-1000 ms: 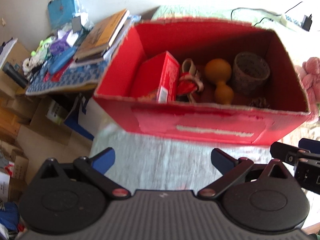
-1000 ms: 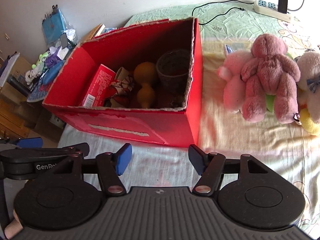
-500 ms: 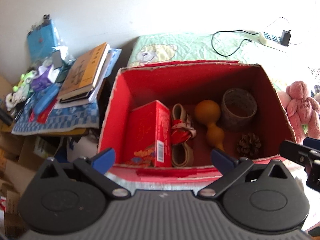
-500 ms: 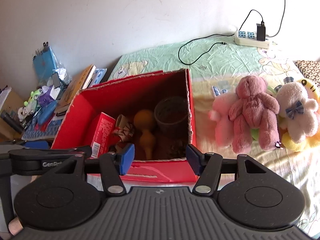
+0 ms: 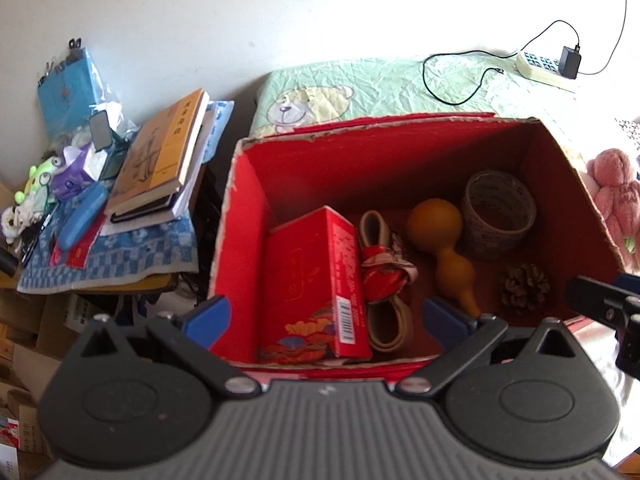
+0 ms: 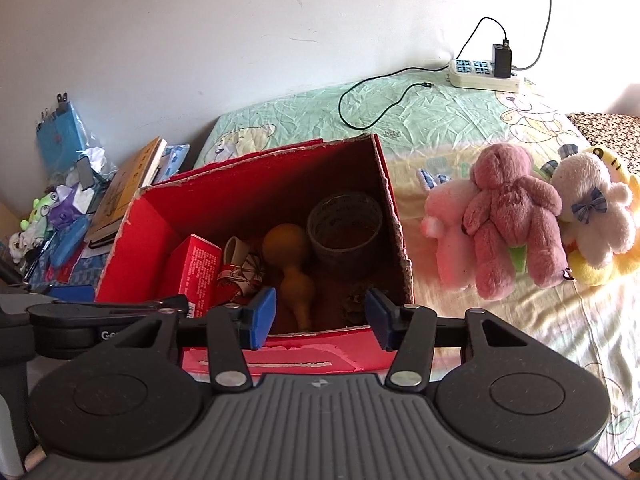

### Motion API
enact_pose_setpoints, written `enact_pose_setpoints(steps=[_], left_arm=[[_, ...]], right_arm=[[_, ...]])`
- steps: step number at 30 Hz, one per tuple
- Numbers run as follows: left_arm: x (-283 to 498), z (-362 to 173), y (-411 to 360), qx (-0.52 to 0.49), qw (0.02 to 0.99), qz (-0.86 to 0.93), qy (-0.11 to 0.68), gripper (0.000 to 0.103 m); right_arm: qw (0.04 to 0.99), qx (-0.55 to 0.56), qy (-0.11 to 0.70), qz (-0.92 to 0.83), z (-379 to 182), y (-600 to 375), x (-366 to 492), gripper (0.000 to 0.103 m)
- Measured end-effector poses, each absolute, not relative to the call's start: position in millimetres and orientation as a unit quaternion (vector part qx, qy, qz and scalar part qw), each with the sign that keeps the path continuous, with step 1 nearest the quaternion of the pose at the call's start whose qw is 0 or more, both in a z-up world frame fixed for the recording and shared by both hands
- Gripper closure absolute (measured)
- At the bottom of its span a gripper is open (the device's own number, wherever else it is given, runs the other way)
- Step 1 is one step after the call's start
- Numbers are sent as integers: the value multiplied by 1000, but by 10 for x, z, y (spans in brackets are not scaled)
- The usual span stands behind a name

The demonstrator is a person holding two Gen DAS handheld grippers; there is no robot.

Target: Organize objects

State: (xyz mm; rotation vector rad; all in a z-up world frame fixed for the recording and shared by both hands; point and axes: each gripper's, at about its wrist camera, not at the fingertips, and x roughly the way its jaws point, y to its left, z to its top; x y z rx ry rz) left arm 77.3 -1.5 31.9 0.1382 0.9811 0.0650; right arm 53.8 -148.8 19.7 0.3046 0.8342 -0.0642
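An open red cardboard box (image 5: pixel 244 216) (image 6: pixel 120 256) stands on the bed. Inside lie a red packet (image 5: pixel 316 284) (image 6: pixel 196 268), a folded strap with red cloth (image 5: pixel 384 272), an orange gourd (image 5: pixel 444 236) (image 6: pixel 288 256), a grey woven cup (image 5: pixel 498 210) (image 6: pixel 344 228) and a pine cone (image 5: pixel 524 288). My left gripper (image 5: pixel 326 316) is open and empty, above the box's near edge. My right gripper (image 6: pixel 320 316) is open and empty, over the box's near right part. Its finger shows in the left wrist view (image 5: pixel 600 300).
Plush toys lie right of the box: a dark pink bear (image 6: pixel 508 216), a pale pink one (image 6: pixel 448 236) and a white one (image 6: pixel 592 208). A power strip (image 6: pixel 484 74) with cables sits at the wall. A cluttered side table with books (image 5: pixel 160 160) stands left.
Both grippers have risen and moved forward over the box, so I see down into it. Both stay open and empty.
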Motion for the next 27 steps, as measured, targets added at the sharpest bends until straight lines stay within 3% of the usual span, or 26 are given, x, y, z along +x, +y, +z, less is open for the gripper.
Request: enact_pose_setpoints(steps=[27], left_arm=[[954,198,-59,45,868,36,494,1]], right_arm=[[888,131,441,-8,30,-1502,760,66]])
